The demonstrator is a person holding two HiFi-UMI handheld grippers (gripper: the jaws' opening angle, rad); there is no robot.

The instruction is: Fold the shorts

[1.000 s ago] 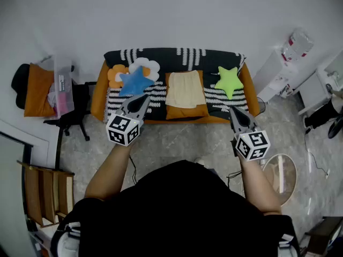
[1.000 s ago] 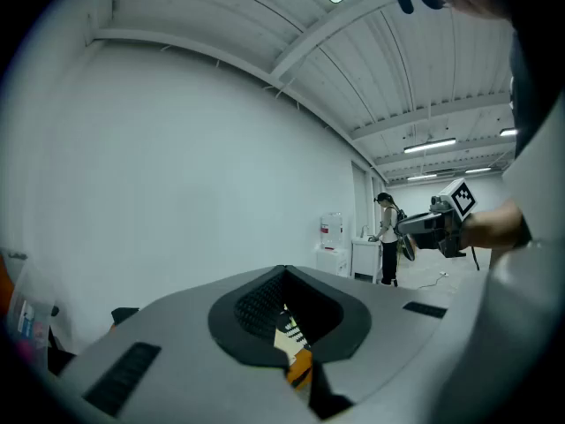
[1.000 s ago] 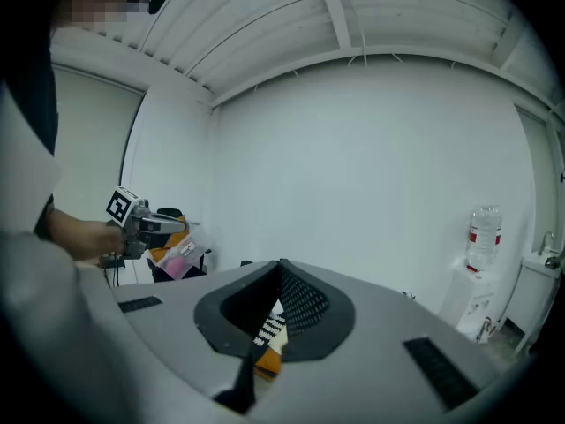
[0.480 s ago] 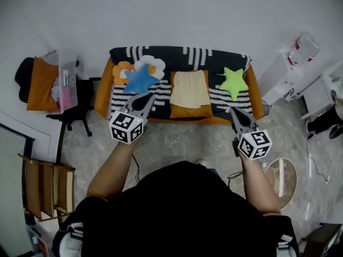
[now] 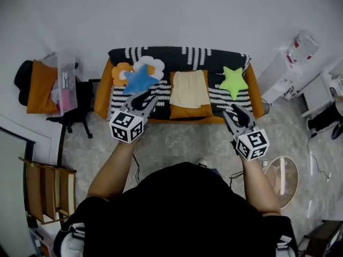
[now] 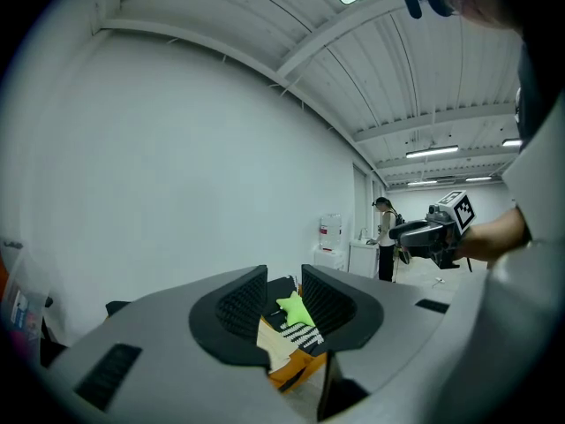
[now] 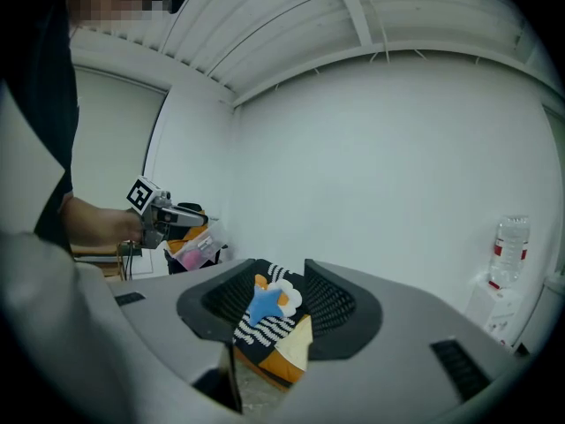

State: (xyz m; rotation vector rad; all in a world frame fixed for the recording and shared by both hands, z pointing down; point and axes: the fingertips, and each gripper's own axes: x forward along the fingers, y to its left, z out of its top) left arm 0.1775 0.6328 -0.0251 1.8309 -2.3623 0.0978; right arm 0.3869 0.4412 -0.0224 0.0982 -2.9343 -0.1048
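Currently, the left gripper [image 5: 142,100] and right gripper [image 5: 235,113] hang in the air short of the sofa [image 5: 102,92], jaws just opened partway and empty, while the pale yellow shorts [image 5: 188,88] lie flat on its middle seat, between blue star cushion [image 5: 138,81] and green star cushion [image 5: 233,82].

White wall [image 5: 171,15], grey stone floor [image 5: 182,141], orange sofa [image 5: 101,91]

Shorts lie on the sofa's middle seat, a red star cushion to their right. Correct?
The star cushion right of the shorts is green, not red; the head view shows it. The shorts do lie on the sofa's middle seat.
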